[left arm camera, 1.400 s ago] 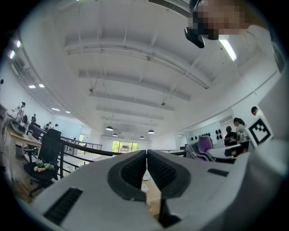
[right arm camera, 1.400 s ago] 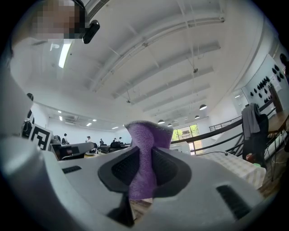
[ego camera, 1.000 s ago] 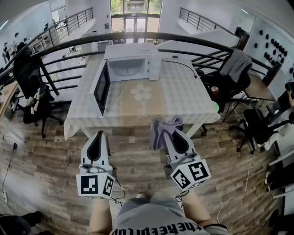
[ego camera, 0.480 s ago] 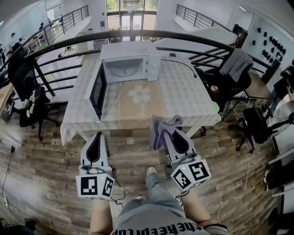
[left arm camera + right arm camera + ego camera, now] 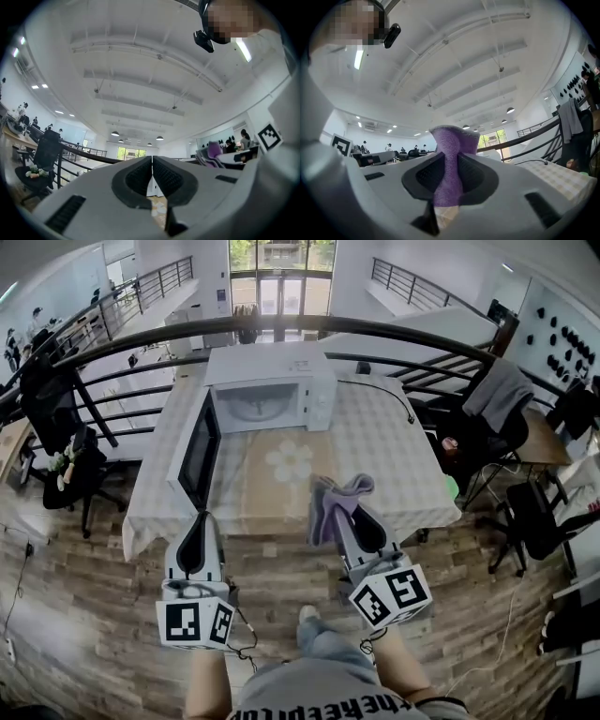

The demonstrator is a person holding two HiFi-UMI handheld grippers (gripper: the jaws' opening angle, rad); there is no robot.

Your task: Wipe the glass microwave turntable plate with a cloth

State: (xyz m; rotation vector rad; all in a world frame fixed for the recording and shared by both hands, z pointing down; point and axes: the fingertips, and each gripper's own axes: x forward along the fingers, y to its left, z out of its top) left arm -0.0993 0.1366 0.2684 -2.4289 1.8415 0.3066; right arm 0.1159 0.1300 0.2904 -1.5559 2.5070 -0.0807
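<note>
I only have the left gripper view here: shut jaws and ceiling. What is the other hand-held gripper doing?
Observer: The right hand-held gripper is shut on a purple cloth.
Reviewer: Is the microwave open?
Observer: Yes. In the head view the microwave has its door swung open to the left.
Reviewer: Where does it sit?
Observer: At the far end of the table, by the railing.
</note>
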